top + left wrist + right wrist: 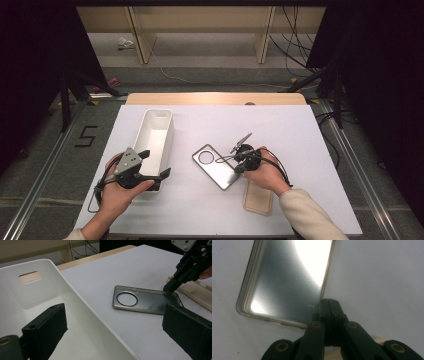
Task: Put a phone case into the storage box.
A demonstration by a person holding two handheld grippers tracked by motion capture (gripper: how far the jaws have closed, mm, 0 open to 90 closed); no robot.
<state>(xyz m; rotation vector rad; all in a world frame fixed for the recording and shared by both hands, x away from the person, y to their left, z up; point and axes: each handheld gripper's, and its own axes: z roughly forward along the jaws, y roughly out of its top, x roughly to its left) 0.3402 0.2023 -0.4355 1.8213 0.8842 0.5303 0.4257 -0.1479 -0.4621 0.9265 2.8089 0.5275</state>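
Table: white-topped rectangular table [300, 150] with a pale wooden strip along its far edge; it carries every item listed below.

Bin: long white plastic bin [159, 131] with a handle slot in its far end wall, standing directly under and beyond the left claw, its length running away from the person.

Tan case: flat beige phone case [258, 199], lying on the table just behind the right claw, on the person's side, partly under the right hand [267, 175].

Grey case: translucent smoke-grey phone case [216, 165] with a round camera cut-out, lying flat with its hollow side up; it sits between the two claws, close in front of the right claw and well to the right of the left claw. In the right gripper view its long edge [325, 280] runs up from the jaw tips.

Left claw: black two-jaw claw [117, 327] held in the left hand [117, 192], released, jaws standing wide apart; one jaw hangs over the inside of the bin, the other over the bare table beside the bin wall. Nothing is between them.

Right claw: black two-jaw claw [329, 302], clenched, jaws pressed together; the tips rest at the near long edge of the grey case. Whether the rim is pinched between them cannot be told.
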